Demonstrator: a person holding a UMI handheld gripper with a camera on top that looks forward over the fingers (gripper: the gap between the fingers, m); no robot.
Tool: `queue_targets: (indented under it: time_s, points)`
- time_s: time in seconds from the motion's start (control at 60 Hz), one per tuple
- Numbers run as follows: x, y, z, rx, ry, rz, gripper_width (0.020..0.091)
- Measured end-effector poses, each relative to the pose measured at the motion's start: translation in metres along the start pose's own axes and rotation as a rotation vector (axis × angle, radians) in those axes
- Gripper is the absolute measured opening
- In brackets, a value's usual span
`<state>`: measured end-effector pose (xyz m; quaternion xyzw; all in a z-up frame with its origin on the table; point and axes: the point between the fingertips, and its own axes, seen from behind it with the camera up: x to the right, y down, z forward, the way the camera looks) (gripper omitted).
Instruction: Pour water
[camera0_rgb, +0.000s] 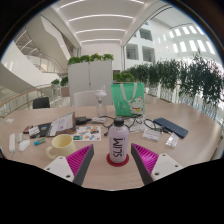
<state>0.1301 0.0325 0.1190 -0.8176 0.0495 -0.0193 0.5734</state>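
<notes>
The gripper (113, 160) is hovering with fingers spread wide around the standing bottle (118, 142), not gripping it yet, so lifting and pouring are remaining.

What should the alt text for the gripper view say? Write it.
A water bottle stands on a red coaster between the open gripper fingers. Beyond it, the round table holds a yellow cup, a green bag and scattered clutter.

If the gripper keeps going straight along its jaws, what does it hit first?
The water bottle, most likely. It stands upright on a red coaster, centred just ahead of the open gripper. The green bag sits beyond it; depth is hard to judge.
</notes>
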Motion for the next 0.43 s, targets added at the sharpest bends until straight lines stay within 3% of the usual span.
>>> queue_targets:
  time_s: [0.15, 0.433]
  points:
    - [-0.032, -0.037, -0.104, 0.025, 0.020, 0.022, 0.0835]
    - [-0.080, -0.062, -0.259, 0.056, 0.022, 0.041, 0.0829]
